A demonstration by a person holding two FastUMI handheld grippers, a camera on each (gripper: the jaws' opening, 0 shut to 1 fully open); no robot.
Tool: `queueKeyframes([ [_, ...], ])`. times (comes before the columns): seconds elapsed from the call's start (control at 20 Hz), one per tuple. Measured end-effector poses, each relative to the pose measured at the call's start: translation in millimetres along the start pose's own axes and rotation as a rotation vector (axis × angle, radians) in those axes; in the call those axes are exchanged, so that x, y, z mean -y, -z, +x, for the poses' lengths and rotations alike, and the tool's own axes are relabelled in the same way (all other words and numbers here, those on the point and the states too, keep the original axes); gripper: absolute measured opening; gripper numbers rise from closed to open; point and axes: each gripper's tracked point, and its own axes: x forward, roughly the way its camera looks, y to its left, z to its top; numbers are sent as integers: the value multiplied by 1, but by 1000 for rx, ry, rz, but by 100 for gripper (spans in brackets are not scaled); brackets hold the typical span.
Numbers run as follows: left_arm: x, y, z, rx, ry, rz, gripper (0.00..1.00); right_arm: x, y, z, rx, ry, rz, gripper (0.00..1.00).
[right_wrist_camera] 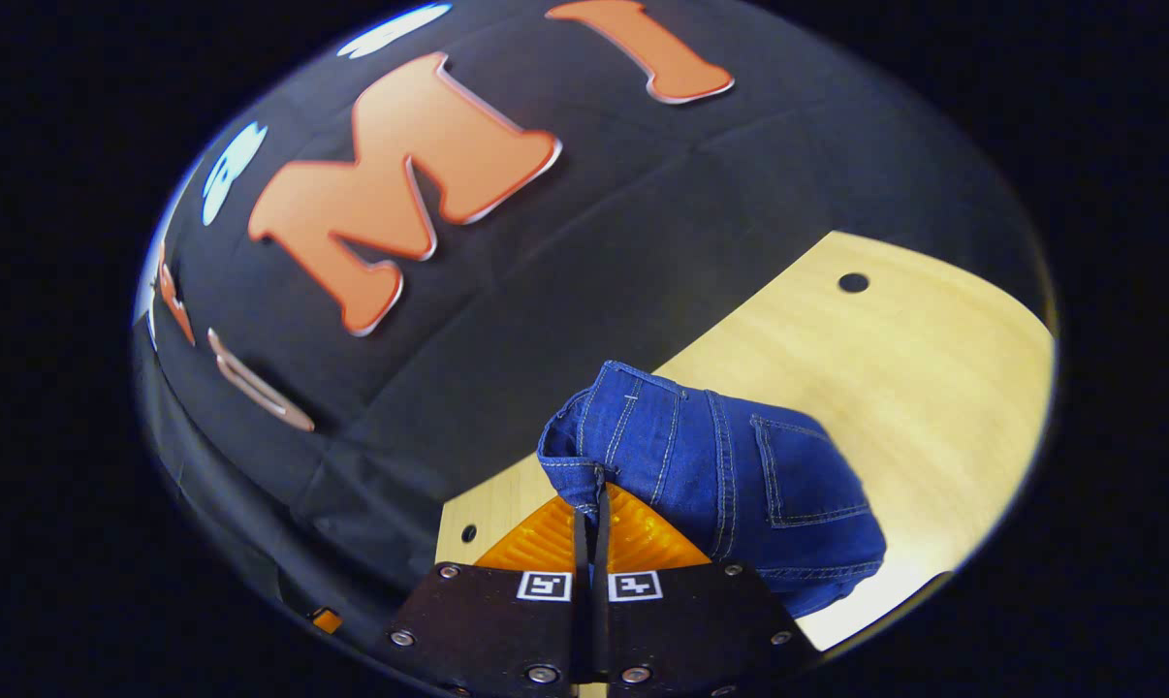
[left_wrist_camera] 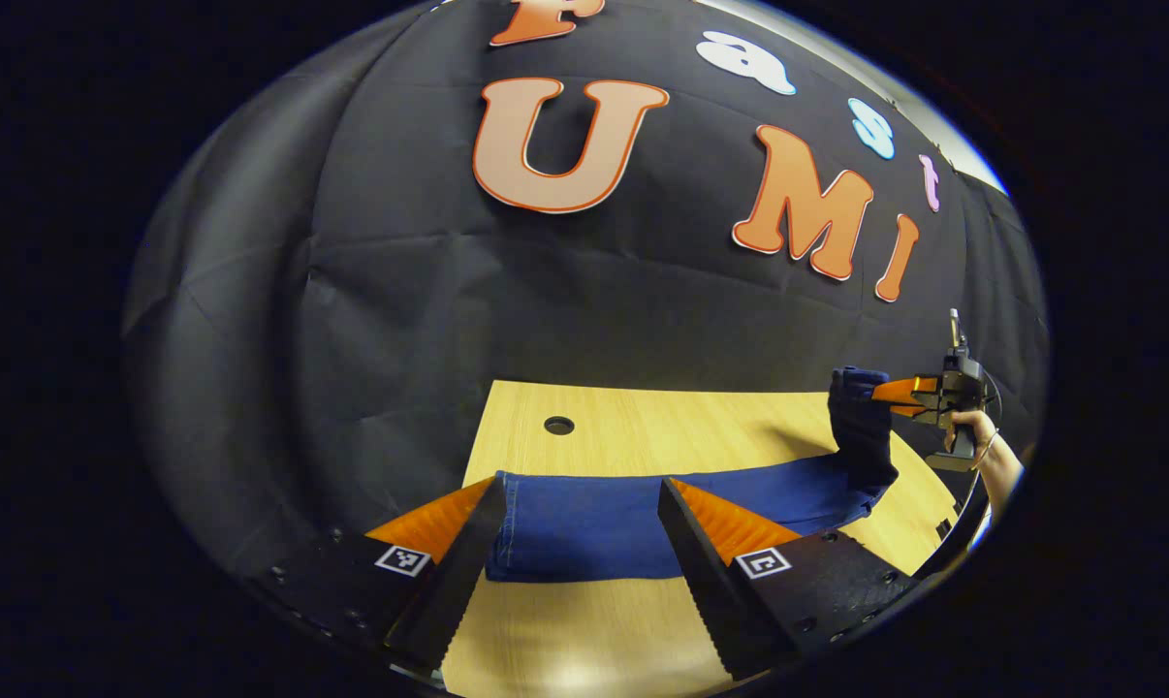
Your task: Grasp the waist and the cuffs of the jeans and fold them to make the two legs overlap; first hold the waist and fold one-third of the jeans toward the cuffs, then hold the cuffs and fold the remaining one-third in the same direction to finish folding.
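Blue jeans [left_wrist_camera: 584, 528] lie lengthwise across the wooden table [left_wrist_camera: 701, 427], legs overlapped. The cuff end lies between the spread fingers of my left gripper [left_wrist_camera: 580, 482], which is open and hovers just in front of it. Far right, the waist end [left_wrist_camera: 861, 417] is lifted off the table, with my right gripper [left_wrist_camera: 885, 393] shut on it and a hand [left_wrist_camera: 977, 431] behind. In the right gripper view, the waist with a back pocket [right_wrist_camera: 740, 465] hangs from my right gripper [right_wrist_camera: 594, 490], whose fingers pinch the waistband edge.
The table has a round hole [left_wrist_camera: 558, 425] near its far edge, seen also as a hole [right_wrist_camera: 853, 282] in the right gripper view. Black cloth walls stand close behind the table. Bare wood [left_wrist_camera: 584, 630] lies in front of the jeans.
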Motion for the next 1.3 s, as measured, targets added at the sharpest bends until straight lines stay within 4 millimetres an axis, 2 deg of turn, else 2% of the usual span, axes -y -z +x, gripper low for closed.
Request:
queueKeyframes([
  [0.1, -11, 9, -2, -9, -6, -18, 98, -13, 28, 22, -68, -22, -28, 0],
  [0.2, -20, 17, -6, -17, -12, -34, 98, -17, 48, 43, -130, -34, -64, 0],
  [0.25, -23, 21, -6, -22, -18, -39, 98, -13, 53, 56, -164, -29, -85, 0],
  [0.35, -26, 26, -7, -32, -22, -49, 98, -13, 62, 68, -223, -10, -117, 0],
  [0.45, -28, 34, -11, -47, -19, -53, 98, -22, 61, 70, -272, 6, -145, 0],
  [0.6, -34, 43, -12, -68, -31, -65, 98, -26, 59, 73, -341, 24, -183, 1],
  [0.65, -32, 45, -11, -71, -28, -85, 96, -21, 68, 72, -355, 21, -206, 1],
  [0.7, -29, 45, -10, -71, -22, -109, 98, -20, 66, 71, -362, 21, -223, 1],
  [0.85, -25, 51, -3, -75, -10, -178, 98, -29, 67, 69, -386, -8, -248, 6],
  [0.9, -24, 53, -2, -78, -11, -198, 98, -39, 70, 66, -411, -40, -241, 27],
  [1.0, -26, 56, 0, -81, -22, -240, 98, -51, 84, 63, -437, -72, -245, 63],
  [1.1, -25, 63, 4, -103, -36, -309, 98, -48, 91, 55, -464, -88, -277, 98],
  [1.2, -26, 75, 9, -122, -55, -415, 98, -44, 73, 40, -465, -106, -325, 98],
  [1.3, -22, 77, 13, -104, -45, -581, 98, -45, 53, 23, -454, -132, -354, 99],
])
